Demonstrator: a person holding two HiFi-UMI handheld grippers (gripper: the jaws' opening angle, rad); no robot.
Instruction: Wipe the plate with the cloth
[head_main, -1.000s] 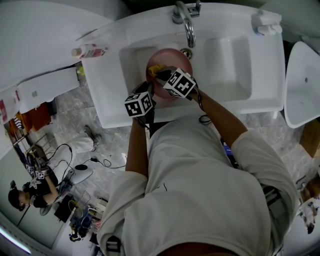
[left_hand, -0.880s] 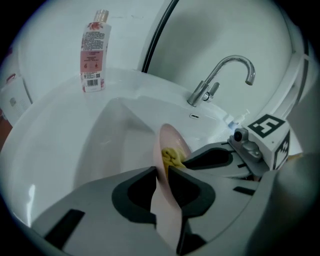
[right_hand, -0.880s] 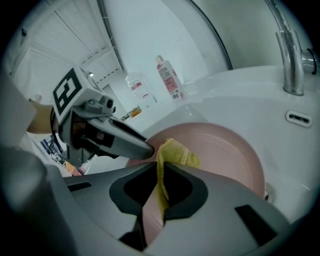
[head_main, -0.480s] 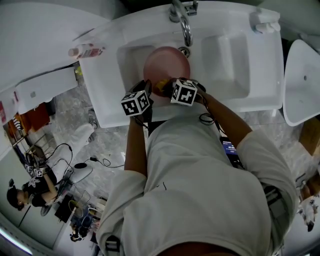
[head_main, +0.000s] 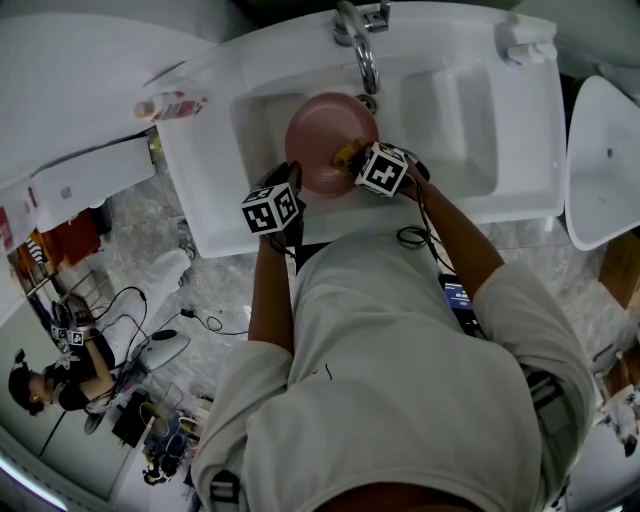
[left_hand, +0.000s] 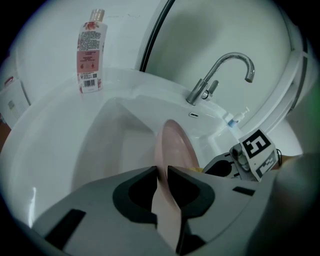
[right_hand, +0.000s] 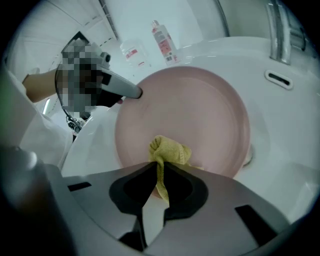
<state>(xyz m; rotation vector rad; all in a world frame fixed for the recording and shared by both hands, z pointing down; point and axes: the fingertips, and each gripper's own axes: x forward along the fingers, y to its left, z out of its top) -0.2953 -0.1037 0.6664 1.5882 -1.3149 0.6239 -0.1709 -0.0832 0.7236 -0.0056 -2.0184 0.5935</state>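
A pink plate (head_main: 328, 135) stands tilted on edge in the left basin of the white sink (head_main: 450, 190). My left gripper (left_hand: 161, 176) is shut on the plate's (left_hand: 174, 150) near rim, holding it up. My right gripper (right_hand: 159, 175) is shut on a yellow cloth (right_hand: 167, 156), which presses against the lower part of the plate's (right_hand: 195, 115) face. In the head view the cloth (head_main: 347, 156) shows at the plate's lower right, just ahead of the right gripper (head_main: 358, 165), with the left gripper (head_main: 287, 188) at the plate's near left edge.
A curved chrome tap (head_main: 360, 45) rises behind the plate, with the drain (head_main: 371, 102) below it. A pink-labelled bottle (left_hand: 90, 52) stands on the counter at the left. A second basin (head_main: 450, 125) lies to the right. A soap dispenser (head_main: 528, 42) sits at the back right.
The right gripper with the cloth has slid from the plate's upper left, across its lower edge, to its lower right. The left gripper and plate have stayed nearly still.
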